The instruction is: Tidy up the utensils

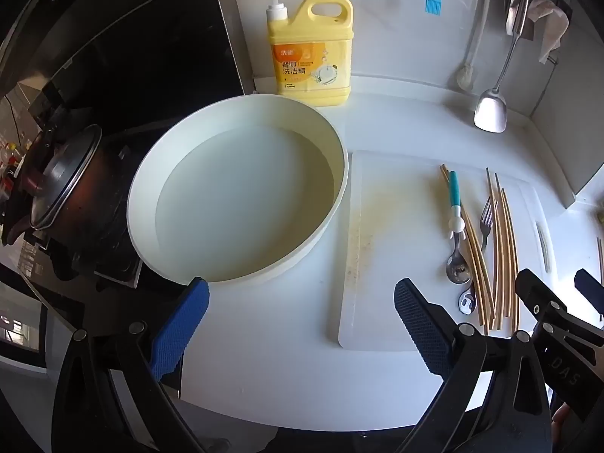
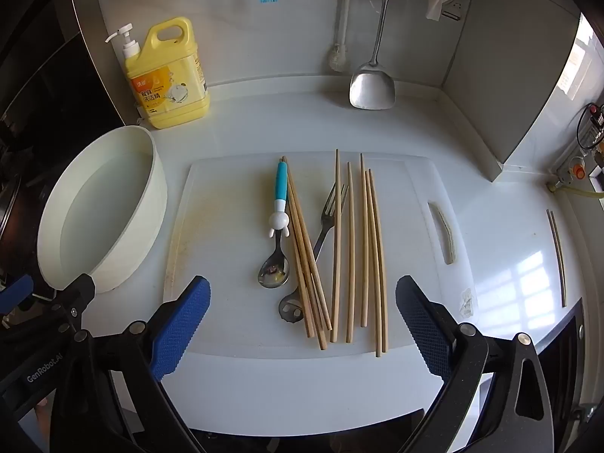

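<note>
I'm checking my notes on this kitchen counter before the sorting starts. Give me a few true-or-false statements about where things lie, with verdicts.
1. The fork lies on the cutting board among the chopsticks. True.
2. The right hand-held gripper is clamped on a chopstick. False: its jaws stand wide open above the board, holding nothing.
3. The blue-handled spoon lies inside the white basin. False: it lies on the cutting board; nothing shows in the basin.
4. The yellow detergent bottle stands behind the basin, against the wall. True.
5. The left hand-held gripper is open. True.
6. The metal spatula lies on the cutting board. False: it hangs at the back wall.
</note>
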The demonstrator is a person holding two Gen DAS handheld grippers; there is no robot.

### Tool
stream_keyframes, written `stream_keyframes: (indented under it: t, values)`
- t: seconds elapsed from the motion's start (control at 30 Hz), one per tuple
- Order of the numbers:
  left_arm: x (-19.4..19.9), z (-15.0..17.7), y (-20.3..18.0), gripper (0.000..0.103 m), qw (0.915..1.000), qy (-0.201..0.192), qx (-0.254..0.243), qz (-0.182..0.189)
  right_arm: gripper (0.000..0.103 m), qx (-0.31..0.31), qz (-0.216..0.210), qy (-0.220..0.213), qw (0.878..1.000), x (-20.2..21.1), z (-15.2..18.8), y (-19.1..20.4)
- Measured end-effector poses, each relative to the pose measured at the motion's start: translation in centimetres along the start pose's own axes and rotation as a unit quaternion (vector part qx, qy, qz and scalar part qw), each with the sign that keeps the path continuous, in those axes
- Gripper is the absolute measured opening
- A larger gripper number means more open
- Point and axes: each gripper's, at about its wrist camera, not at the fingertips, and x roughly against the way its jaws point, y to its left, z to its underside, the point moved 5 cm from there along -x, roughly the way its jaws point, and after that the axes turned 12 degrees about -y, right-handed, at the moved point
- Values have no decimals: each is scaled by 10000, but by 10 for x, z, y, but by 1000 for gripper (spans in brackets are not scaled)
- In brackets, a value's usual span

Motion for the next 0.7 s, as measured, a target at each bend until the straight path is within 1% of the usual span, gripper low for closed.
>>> stream_keyframes:
  t: [0.7]
  values:
    - [1,-2,3,97,10000,-27,10,-6,94,19,15,-24,10000,2,0,1]
